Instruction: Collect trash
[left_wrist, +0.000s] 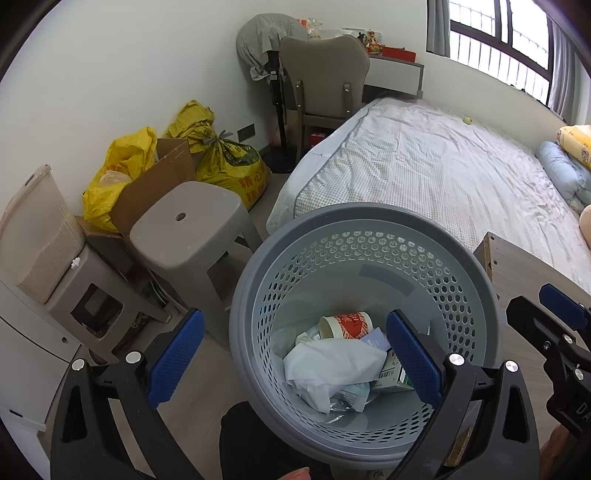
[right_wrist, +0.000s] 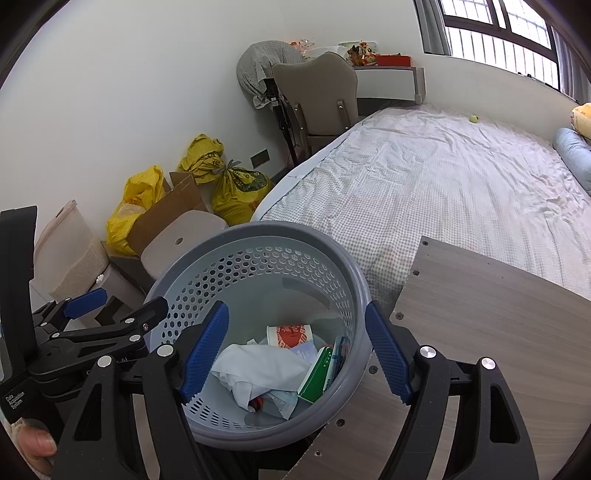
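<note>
A grey perforated waste basket (left_wrist: 369, 221) stands on the floor below both grippers; it also shows in the right wrist view (right_wrist: 295, 230). Inside lie a crumpled white tissue (left_wrist: 332, 365), a red-and-white paper cup (left_wrist: 345, 325), a green-and-white carton (left_wrist: 393, 380) and other wrappers. The right wrist view shows the tissue (right_wrist: 258, 365), the cup (right_wrist: 291, 334) and the carton (right_wrist: 317, 373). My left gripper (left_wrist: 295, 358) is open and empty above the basket. My right gripper (right_wrist: 295, 354) is open and empty above the basket, beside the left gripper (right_wrist: 110, 306).
A wood-grain table (right_wrist: 498, 332) sits right of the basket. A grey plastic stool (left_wrist: 188, 225), a cardboard box (left_wrist: 155, 184) and yellow bags (left_wrist: 229, 166) stand left by the wall. A bed (left_wrist: 443, 166) lies behind, with a chair (left_wrist: 321, 74) at its foot.
</note>
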